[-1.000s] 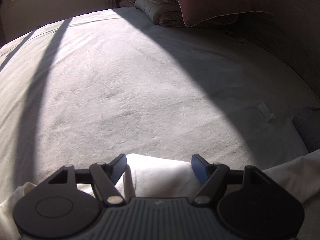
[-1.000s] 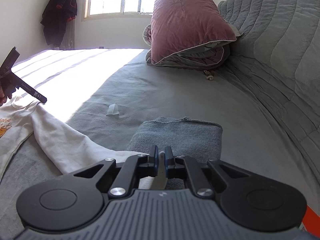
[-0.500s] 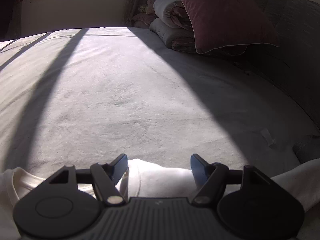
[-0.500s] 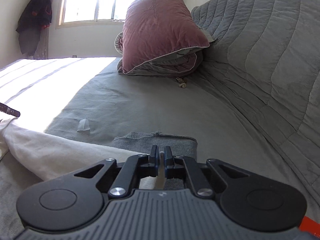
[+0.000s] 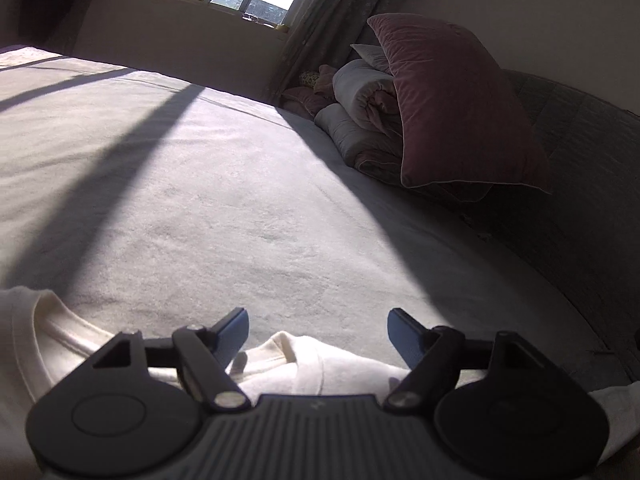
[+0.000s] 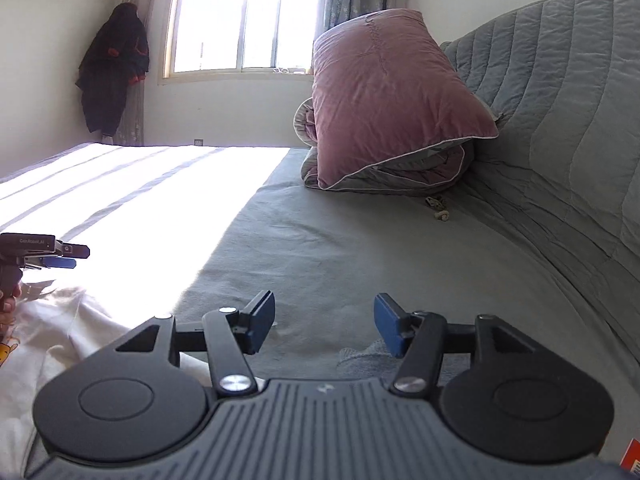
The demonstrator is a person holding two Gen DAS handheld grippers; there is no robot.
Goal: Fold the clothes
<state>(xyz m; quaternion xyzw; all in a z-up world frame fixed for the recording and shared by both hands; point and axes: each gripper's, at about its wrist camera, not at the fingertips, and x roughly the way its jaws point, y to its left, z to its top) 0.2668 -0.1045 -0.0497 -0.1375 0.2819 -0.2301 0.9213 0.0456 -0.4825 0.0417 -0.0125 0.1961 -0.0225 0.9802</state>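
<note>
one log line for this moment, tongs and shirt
left tongs: open, over white shirt collar | right tongs: just opened, nothing between pads, sleeve released | grey folded cloth: on bed, below right tongs

The left gripper (image 6: 60, 256), at the left edge of the right wrist view, bears small pale lettering on its dark body, apparently "GenRobot.AI". No other legible text.

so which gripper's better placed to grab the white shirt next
Left, probably. The left gripper hovers open right over the shirt by its collar. The right gripper, jaws just opened and empty, points at bare bed, shirt off to its side.
</note>
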